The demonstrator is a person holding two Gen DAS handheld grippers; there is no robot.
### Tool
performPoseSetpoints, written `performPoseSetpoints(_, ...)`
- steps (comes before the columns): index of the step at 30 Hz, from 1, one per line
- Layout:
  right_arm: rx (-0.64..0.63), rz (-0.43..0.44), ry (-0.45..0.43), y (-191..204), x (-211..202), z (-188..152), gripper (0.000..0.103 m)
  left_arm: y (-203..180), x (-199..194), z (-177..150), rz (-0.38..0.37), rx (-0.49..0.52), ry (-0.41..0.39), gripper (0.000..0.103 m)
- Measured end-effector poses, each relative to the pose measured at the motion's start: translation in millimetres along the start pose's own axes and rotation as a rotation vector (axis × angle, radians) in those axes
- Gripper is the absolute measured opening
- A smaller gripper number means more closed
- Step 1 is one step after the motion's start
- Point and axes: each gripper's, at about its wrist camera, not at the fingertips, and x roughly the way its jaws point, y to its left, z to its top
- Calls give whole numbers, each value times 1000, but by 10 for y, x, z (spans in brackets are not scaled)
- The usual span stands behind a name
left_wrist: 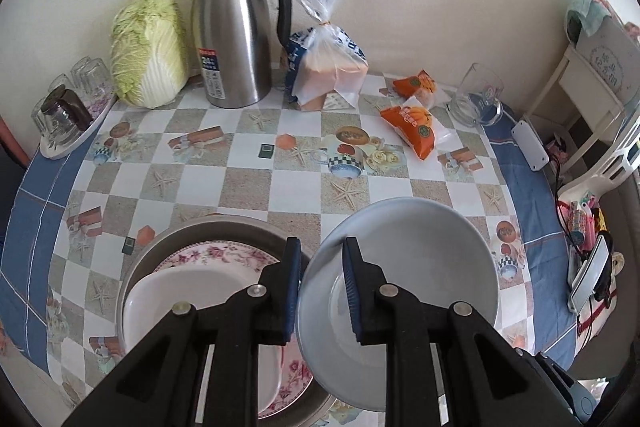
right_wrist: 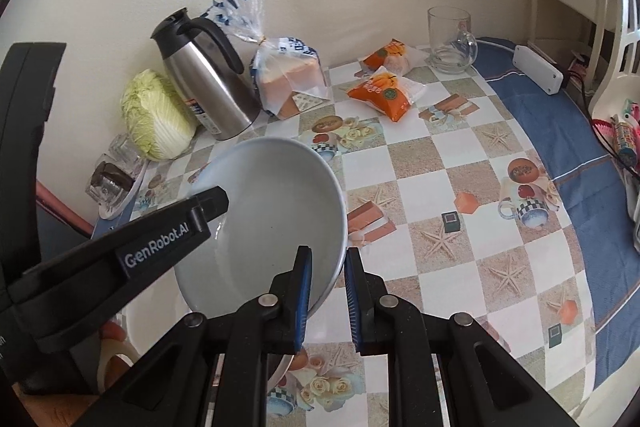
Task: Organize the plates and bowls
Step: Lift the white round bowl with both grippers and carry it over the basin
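Note:
A pale grey bowl (left_wrist: 416, 279) hangs tilted above the table. My left gripper (left_wrist: 320, 291) is shut on its left rim, one finger inside and one outside. My right gripper (right_wrist: 328, 291) straddles the same bowl (right_wrist: 272, 219) at its right rim, jaws a little apart, not clearly pressing. The left gripper's finger (right_wrist: 160, 251) shows on the bowl's far side in the right wrist view. Below left, a white dish (left_wrist: 192, 307) lies on a floral plate (left_wrist: 224, 255) inside a steel basin (left_wrist: 224, 227).
At the back stand a steel thermos jug (left_wrist: 232, 39), a cabbage (left_wrist: 148, 51), bagged bread (left_wrist: 324, 67), two orange snack packs (left_wrist: 412, 131) and a glass mug (left_wrist: 476, 95). A tray of glasses (left_wrist: 68, 111) sits far left. A white power strip (left_wrist: 530, 145) lies right.

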Motion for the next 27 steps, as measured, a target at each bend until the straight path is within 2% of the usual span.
performPoseSetpoints(14, -147, 103, -5, 711, -142, -207, 18, 768, -674, -313, -32, -151, -208, 22)
performPoseSetpoints(27, -237, 120, 21, 1146, -61, -349, 18, 1315, -729, -538, -68, -261, -234, 22)
